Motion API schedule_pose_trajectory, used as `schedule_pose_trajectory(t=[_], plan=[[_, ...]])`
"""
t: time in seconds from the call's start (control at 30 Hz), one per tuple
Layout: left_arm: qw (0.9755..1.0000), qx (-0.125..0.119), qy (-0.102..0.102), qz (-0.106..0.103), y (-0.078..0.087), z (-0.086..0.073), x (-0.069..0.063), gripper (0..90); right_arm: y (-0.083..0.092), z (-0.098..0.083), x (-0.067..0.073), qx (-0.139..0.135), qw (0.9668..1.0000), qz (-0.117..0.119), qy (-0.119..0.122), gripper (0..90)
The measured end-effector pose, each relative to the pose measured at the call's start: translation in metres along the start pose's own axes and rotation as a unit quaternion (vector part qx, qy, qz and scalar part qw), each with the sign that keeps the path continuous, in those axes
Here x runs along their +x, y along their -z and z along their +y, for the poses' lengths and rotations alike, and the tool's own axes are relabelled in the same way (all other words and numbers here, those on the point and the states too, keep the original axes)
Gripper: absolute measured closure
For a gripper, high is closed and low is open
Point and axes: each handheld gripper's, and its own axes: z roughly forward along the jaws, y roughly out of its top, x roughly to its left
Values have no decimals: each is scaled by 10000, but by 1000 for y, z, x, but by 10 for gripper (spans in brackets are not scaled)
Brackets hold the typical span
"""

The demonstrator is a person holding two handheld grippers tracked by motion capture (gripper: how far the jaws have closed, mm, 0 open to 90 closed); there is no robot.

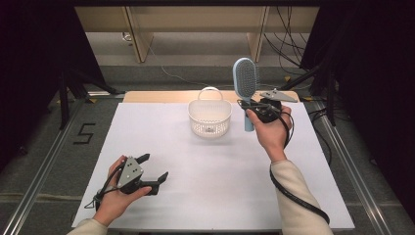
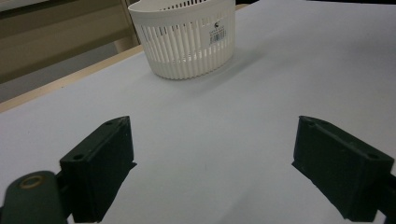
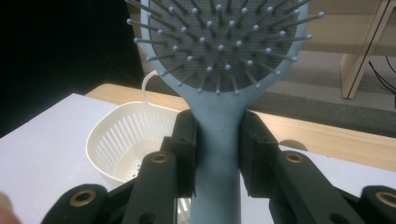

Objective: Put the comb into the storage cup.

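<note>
My right gripper (image 1: pixel 250 108) is shut on the handle of a light blue hairbrush (image 1: pixel 245 78), held upright above the table just right of the white slotted basket (image 1: pixel 210 117). In the right gripper view the two jaws clamp the hairbrush (image 3: pixel 219 135) at its neck, bristles facing the camera, with the basket (image 3: pixel 122 140) below and to the left. My left gripper (image 1: pixel 155 169) rests in the hand near the table's front left, jaws wide apart with nothing between them. The left gripper view looks across the white tabletop to the basket (image 2: pixel 187 42).
The white table sheet (image 1: pixel 205 171) covers most of the table, with a wooden strip (image 1: pixel 161 96) along the far edge. Wooden furniture legs (image 1: pixel 139 39) and cables (image 1: pixel 286 44) lie on the floor beyond. A cable (image 1: pixel 293 196) trails from the right gripper.
</note>
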Motion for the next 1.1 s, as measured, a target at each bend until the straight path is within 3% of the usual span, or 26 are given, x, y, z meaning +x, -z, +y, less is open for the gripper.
schedule_pose_trajectory(t=[1.1], plan=[[10000, 8, 6, -4, 0, 0, 0, 118, -8, 5, 10, -27, 9999, 97, -7, 704]])
